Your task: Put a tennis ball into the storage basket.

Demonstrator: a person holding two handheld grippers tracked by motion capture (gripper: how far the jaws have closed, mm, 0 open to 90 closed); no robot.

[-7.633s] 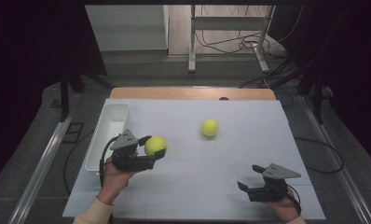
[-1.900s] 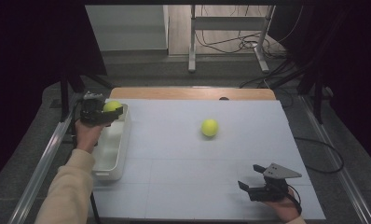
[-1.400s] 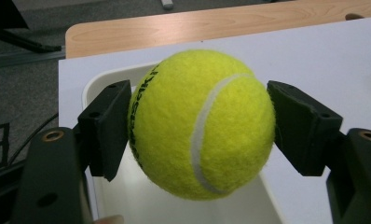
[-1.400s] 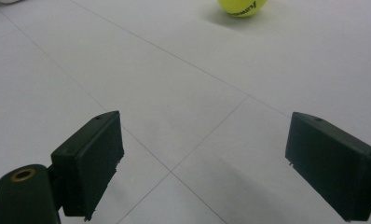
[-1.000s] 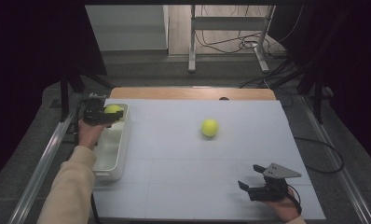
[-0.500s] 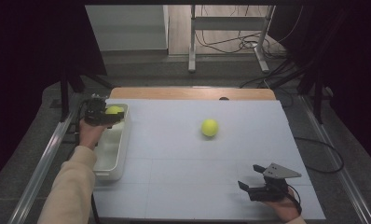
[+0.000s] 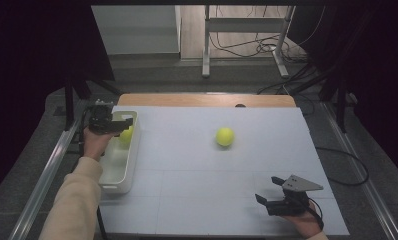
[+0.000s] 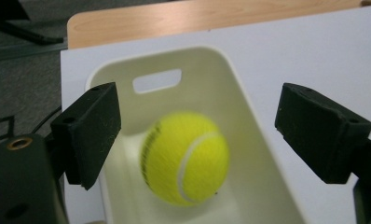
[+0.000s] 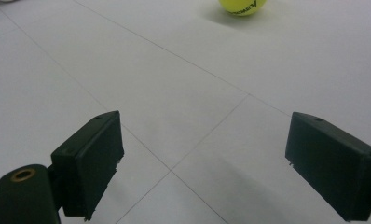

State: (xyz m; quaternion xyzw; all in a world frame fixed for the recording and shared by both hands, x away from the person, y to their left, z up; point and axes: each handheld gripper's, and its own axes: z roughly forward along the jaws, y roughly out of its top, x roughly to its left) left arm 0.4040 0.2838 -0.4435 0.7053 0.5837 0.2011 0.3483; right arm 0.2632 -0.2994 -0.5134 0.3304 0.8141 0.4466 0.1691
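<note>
Now the left gripper (image 8: pixel 193 135) has let go: its jaws stand wide apart over the far end of the white bin (image 7: pixel 133 150), and the tennis ball (image 8: pixel 184 158) that sat clamped between them half a second ago is loose below them. In the left gripper view the ball is blurred between the two black pads, touching neither, with the bin's pale wall and its handle slot behind it. I take that blur to mean it is dropping or has only just landed. From the high view I see the ball (image 7: pixel 126 134) as a patch of yellow inside the bin, at the end nearest the table's far left corner, partly covered by the gripper (image 7: pixel 118 124).

So I judge the first ball as good as delivered; whether it has settled on the bin floor I cannot tell.

That leaves the second ball (image 7: pixel 225 136), lying free on the white table top near its middle, well apart from the bin. My right gripper (image 7: pixel 274 195) rests near the table's near right corner, jaws spread wide and holding nothing, and its own view looks across the bare surface toward that ball (image 9: pixel 242 6) at the top edge. I reckon that one comes next.
</note>
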